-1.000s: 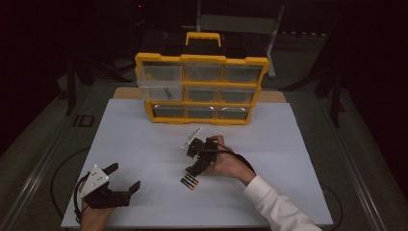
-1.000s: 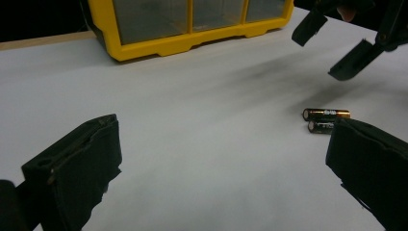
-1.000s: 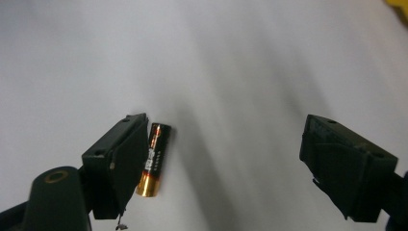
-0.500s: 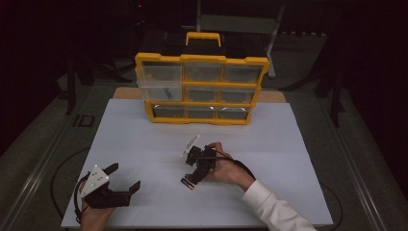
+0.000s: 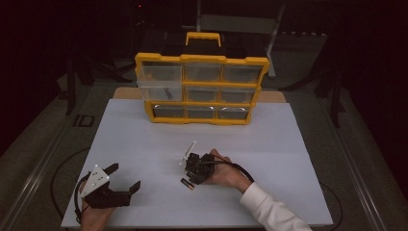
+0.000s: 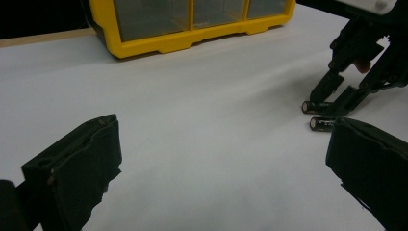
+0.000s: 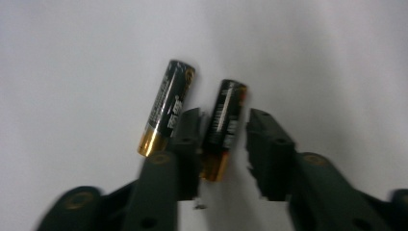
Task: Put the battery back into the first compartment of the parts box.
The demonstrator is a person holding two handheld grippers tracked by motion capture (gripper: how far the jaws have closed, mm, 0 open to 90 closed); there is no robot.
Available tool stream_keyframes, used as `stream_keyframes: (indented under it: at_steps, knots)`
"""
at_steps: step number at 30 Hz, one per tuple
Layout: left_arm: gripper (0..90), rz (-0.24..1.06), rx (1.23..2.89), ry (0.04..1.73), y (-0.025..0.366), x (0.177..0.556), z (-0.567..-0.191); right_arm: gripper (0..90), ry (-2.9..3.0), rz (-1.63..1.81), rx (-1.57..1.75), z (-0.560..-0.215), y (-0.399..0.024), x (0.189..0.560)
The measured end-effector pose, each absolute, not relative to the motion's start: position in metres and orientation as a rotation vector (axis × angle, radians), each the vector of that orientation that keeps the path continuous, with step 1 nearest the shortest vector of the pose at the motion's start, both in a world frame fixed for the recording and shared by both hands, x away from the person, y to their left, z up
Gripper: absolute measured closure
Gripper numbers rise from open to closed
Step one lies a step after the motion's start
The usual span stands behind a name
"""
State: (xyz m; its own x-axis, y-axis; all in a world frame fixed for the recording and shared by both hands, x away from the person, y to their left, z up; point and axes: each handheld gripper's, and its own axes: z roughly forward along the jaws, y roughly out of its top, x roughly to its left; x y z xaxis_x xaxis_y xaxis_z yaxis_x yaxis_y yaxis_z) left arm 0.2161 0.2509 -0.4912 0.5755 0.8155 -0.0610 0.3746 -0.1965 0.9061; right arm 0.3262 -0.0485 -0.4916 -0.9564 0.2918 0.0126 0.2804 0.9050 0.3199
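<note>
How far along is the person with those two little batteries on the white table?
Early on. Nothing looks put away yet: both black-and-gold batteries, the nearer one and its neighbour, lie on the white table. The right gripper has just been closing around the nearer one, a gap showing. Lifting remains. The left gripper rests open.

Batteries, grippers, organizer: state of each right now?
Right gripper: jaws have just been closing around one battery; a gap shows on one side, not yet clamped.
Battery between the jaws: lying flat on the white table.
Second battery: lying flat just outside the jaws, untouched.
Left gripper: jaws wide open, nothing between them.
Yellow organizer: upright, top-left drawer pulled out, the others pushed in.
</note>
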Motion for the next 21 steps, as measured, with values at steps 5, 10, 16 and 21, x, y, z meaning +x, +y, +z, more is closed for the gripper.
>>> stream_keyframes:
  at_steps: [5, 10, 16, 21]
  knots:
    - [0.0, 0.545, 1.799, 0.983, 0.251, 0.216, -0.492, 76.8, 3.024, 0.474, 0.418, -0.490, -0.048, 0.326]
    - [0.0, 0.545, 1.799, 0.983, 0.251, 0.216, -0.492, 76.9, 3.027, 0.456, 0.385, -0.489, -0.048, 0.325]
    - [0.0, 0.544, 1.802, 0.982, 0.251, 0.217, -0.492, 76.9, 3.022, 0.518, 0.422, -0.478, -0.054, 0.329]
    - [0.0, 0.543, 1.803, 0.982, 0.250, 0.217, -0.492, 76.8, 2.992, 0.573, 0.438, -0.463, -0.059, 0.334]
